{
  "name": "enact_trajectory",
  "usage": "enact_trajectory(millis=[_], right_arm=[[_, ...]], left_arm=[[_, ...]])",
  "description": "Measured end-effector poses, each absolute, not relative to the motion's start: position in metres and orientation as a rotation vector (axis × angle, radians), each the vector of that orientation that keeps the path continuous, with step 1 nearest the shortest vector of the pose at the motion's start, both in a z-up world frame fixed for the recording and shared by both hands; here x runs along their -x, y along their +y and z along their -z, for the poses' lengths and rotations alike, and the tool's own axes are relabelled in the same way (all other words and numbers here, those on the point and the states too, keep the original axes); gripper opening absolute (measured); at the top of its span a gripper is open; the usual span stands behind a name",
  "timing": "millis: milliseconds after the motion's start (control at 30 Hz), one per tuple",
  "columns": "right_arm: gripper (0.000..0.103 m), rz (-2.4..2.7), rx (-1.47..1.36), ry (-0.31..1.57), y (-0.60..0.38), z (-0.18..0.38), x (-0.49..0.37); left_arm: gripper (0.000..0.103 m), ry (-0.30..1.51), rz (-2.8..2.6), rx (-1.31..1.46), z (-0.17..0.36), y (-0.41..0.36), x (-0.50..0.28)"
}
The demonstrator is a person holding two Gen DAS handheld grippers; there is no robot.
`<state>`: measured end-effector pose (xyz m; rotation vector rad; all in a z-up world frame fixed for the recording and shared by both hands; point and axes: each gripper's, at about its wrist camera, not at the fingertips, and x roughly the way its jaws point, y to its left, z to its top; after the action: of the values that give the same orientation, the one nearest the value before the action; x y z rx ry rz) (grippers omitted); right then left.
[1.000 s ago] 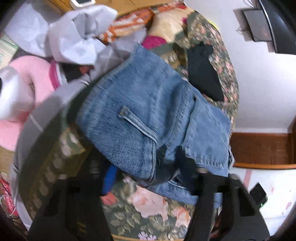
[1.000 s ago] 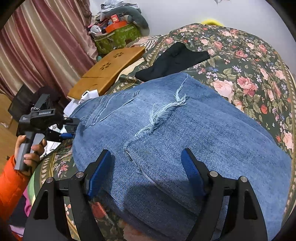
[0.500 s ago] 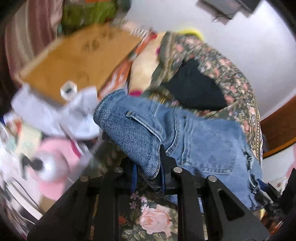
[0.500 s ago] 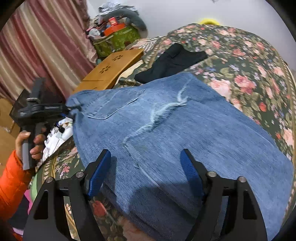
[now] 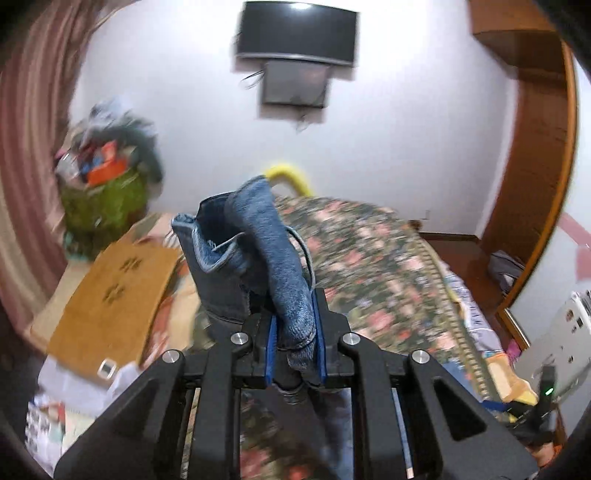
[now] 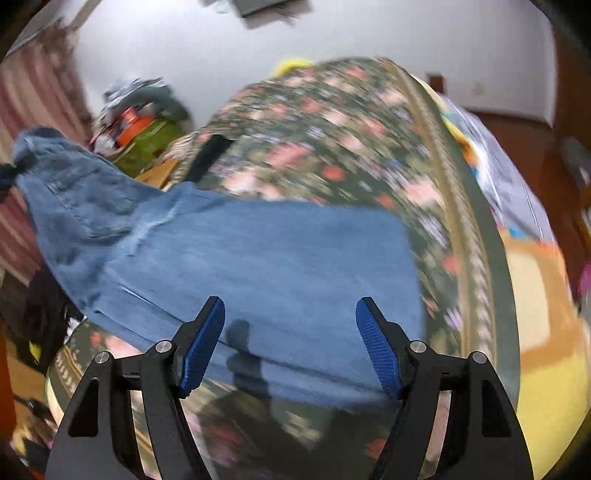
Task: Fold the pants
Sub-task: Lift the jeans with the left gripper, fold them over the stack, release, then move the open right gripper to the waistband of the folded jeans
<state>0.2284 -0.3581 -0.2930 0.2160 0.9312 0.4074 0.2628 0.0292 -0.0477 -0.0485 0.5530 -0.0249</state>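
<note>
The left hand-held gripper (image 5: 295, 343) is clamping a bunched fold of the blue jeans (image 5: 255, 254) between its blue pads (image 5: 272, 350); its jaws are closing the last bit onto the denim, which is filling the gap between them. From the pads the cloth is standing up and ahead of this gripper in a thick twisted roll, with a seamed edge curling out to its left. Beyond the roll and below it, the bed with the flowered bedspread (image 5: 369, 258) is stretching away, blurred. A wooden board (image 5: 114, 291) is lying ahead and to the left of the gripper, and a heaped green basket (image 5: 103, 199) is sitting farther off on that side by the striped curtain (image 5: 26, 184). A dark screen (image 5: 295, 33) is hanging on the white wall high ahead.

The right hand-held gripper (image 6: 290, 343) is hovering with its jaws standing wide apart, holding nothing; the pads are not pressing on the cloth. Right ahead of and under its fingertips the jeans (image 6: 277, 251) are lying flat across the bedspread (image 6: 332, 140), one straight edge ending ahead and to the right of the gripper. Far to its left the pocket end of the jeans is rising off the bed, drawn up toward the picture's edge. A dark garment (image 6: 208, 157) is lying on the bed beyond the jeans, ahead and slightly left. The view is blurred.
</note>
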Motion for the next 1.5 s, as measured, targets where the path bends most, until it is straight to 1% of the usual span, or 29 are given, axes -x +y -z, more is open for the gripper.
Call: enact_trajectory(millis=[100,167,233,400,633,767,833,867,900,967,1033,1100,1167,1233,1367,1467,1500], right_arm=[[0.07,-0.412,-0.229,0.927,-0.368,0.303,-0.226],[0.073,-0.444,-0.271,0.93,-0.373,0.306,-0.228],[0.073,-0.467,-0.296,0.933,-0.375,0.307,-0.231],[0.073,-0.494,-0.318,0.924,-0.378,0.311,-0.226],[0.072,-0.501,-0.33,0.91,-0.381,0.31,-0.222],[0.072,-0.499,-0.339,0.899,-0.386,0.307,-0.216],[0.072,-0.494,-0.344,0.893,-0.388,0.305,-0.213],[0.072,-0.492,-0.347,0.891,-0.389,0.304,-0.212],[0.072,-0.488,-0.351,0.889,-0.389,0.302,-0.211],[0.072,-0.485,-0.361,0.884,-0.391,0.3,-0.208],[0.072,-0.483,-0.373,0.886,-0.393,0.299,-0.206],[0.073,-0.479,-0.376,0.884,-0.393,0.299,-0.205],[0.073,-0.476,-0.372,0.888,-0.393,0.298,-0.204],[0.073,-0.476,-0.372,0.892,-0.392,0.297,-0.204],[0.072,-0.47,-0.355,0.893,-0.389,0.293,-0.202],[0.072,-0.465,-0.343,0.895,-0.386,0.29,-0.2],[0.072,-0.461,-0.339,0.894,-0.384,0.289,-0.199]], left_arm=[[0.015,0.556,0.11,0.03,0.043,-0.021,-0.276],[0.014,0.582,0.172,0.039,0.045,-0.05,-0.288],[0.014,0.612,0.227,0.036,0.053,-0.082,-0.299],[0.014,0.764,0.399,0.021,0.098,-0.154,-0.319],[0.014,0.987,0.552,0.017,0.166,-0.206,-0.317],[0.017,1.043,0.573,-0.047,0.173,-0.222,-0.309],[0.027,1.058,0.598,-0.05,0.168,-0.226,-0.306],[0.04,1.046,0.608,-0.035,0.164,-0.224,-0.303],[0.055,1.009,0.606,-0.015,0.155,-0.218,-0.3],[0.072,0.922,0.585,0.014,0.137,-0.207,-0.299],[0.077,0.854,0.55,0.028,0.121,-0.189,-0.306],[0.086,0.823,0.489,0.01,0.113,-0.171,-0.32],[0.087,0.817,0.401,-0.044,0.116,-0.151,-0.342],[0.088,0.85,0.339,-0.086,0.127,-0.135,-0.366],[0.087,1.012,0.252,-0.158,0.17,-0.103,-0.42],[0.087,1.126,0.171,-0.254,0.212,-0.087,-0.448],[0.088,1.178,0.136,-0.305,0.234,-0.081,-0.457]])
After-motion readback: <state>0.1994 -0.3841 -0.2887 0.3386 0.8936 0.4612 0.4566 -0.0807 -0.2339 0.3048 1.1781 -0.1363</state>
